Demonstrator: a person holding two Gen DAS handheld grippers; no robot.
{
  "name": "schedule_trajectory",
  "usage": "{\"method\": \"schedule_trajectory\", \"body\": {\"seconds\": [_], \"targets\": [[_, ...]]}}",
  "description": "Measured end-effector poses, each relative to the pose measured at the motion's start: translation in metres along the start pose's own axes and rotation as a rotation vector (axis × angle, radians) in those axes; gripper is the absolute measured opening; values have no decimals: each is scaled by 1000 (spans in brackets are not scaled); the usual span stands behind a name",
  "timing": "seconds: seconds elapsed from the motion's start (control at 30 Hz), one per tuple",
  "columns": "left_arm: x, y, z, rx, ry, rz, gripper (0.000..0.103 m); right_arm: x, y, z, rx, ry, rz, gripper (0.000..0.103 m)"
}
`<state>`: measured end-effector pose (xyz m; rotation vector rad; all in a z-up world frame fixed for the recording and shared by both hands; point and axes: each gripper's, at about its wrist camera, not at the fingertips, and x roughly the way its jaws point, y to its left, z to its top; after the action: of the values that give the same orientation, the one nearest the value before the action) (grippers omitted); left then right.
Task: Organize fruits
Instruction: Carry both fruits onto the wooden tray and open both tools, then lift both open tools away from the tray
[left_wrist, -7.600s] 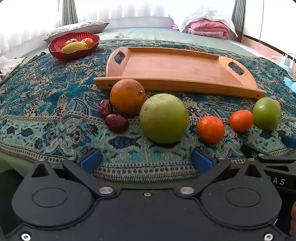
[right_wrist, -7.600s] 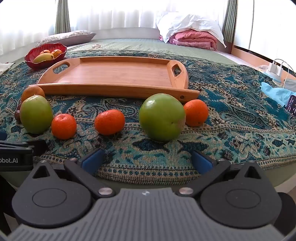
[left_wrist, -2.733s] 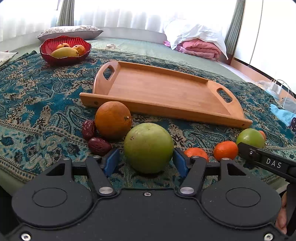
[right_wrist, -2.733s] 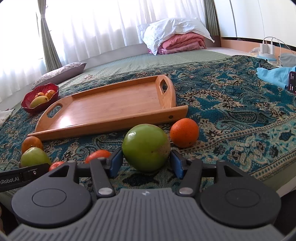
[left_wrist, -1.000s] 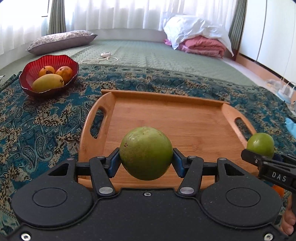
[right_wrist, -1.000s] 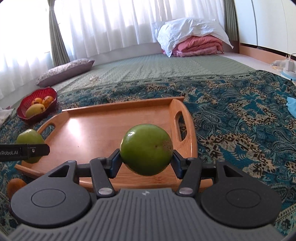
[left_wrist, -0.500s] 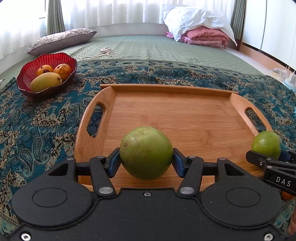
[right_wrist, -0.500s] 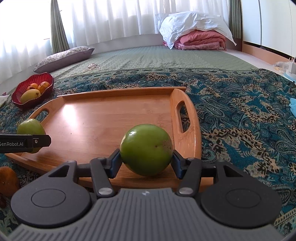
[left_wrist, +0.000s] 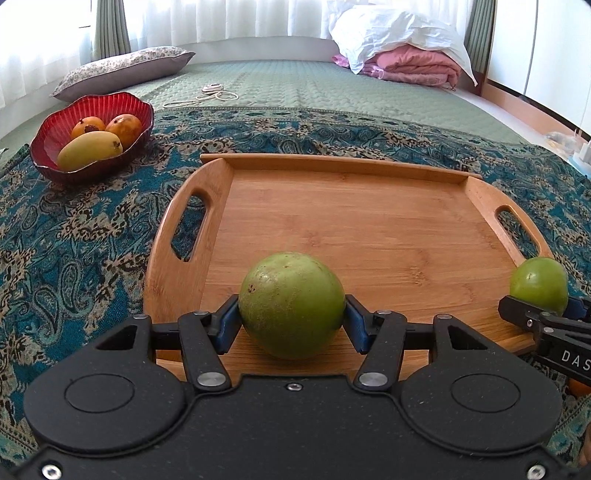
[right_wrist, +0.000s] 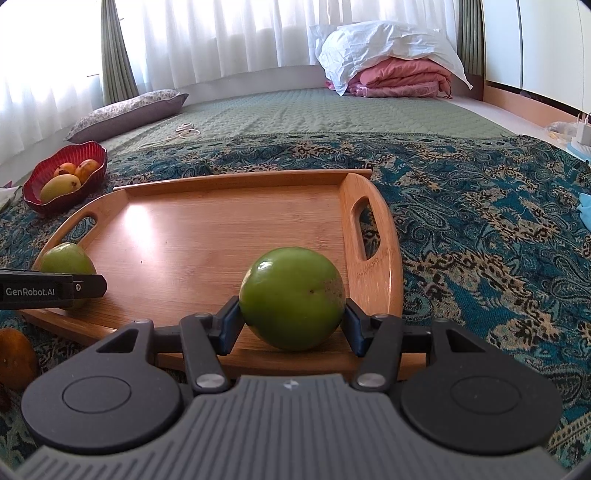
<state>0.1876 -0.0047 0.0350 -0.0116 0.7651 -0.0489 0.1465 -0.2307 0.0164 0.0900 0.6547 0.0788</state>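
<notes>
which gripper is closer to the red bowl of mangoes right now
Left. The left gripper, holding a green fruit, is over the wooden tray's end nearest the red bowl. The right gripper is over the far end.

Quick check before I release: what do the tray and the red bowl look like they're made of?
Tray: looks like bamboo or light wood, with fine parallel grain, a smooth, slightly glossy finish that catches window glare in the right wrist view, and cut-out handles. Red bowl: probably glass or glazed ceramic, judging by its shiny, ribbed, deep red wall and wavy rim; the views cannot settle which.
</notes>
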Motion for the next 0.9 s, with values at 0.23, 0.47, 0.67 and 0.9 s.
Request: {"method": "schedule_trajectory", "body": {"seconds": [0.23,0.47,0.67,0.9], "targets": [[1,1,1,4,-1,-1,56,0,0,0,1,3,0,63],[-18,-2,4,33,-94,-10,79,-11,2,3,-27,-38,-16,82],[-34,-3,-5,48,-114,-24,87,-28,2,-1,-22,-69,-14,90],[-69,2,-32,57,-183,-51,98,-58,8,-14,-38,-134,-1,96]]}}
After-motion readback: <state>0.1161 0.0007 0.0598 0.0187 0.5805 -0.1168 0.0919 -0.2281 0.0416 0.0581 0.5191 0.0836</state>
